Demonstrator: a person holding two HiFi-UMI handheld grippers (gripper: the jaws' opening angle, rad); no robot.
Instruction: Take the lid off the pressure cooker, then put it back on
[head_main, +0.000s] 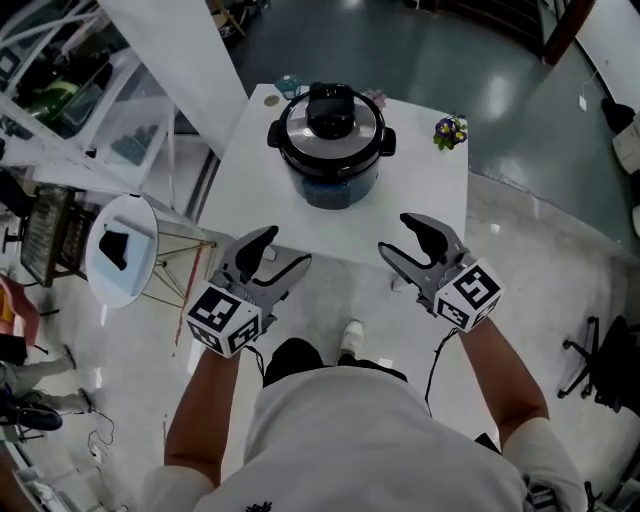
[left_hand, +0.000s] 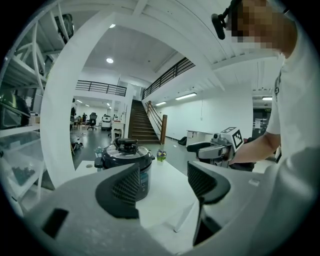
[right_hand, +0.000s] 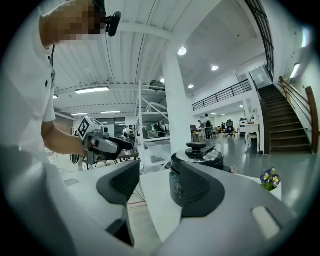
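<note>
Squarely ahead, at upper centre, sits the round black pressure cooker (head_main: 330, 178), its steel-rimmed lid (head_main: 331, 120) on (equally near both); left gripper (head_main: 289, 246) and right gripper (head_main: 394, 232) gape empty.

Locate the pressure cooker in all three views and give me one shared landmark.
Head view: pressure cooker at top centre, toward the far end of the white table.
Left gripper view: pressure cooker left of centre, at mid-height.
Right gripper view: pressure cooker just right of centre, at mid-height.
Shared landmark: the small flower pot on the same table shows in all three.
</note>
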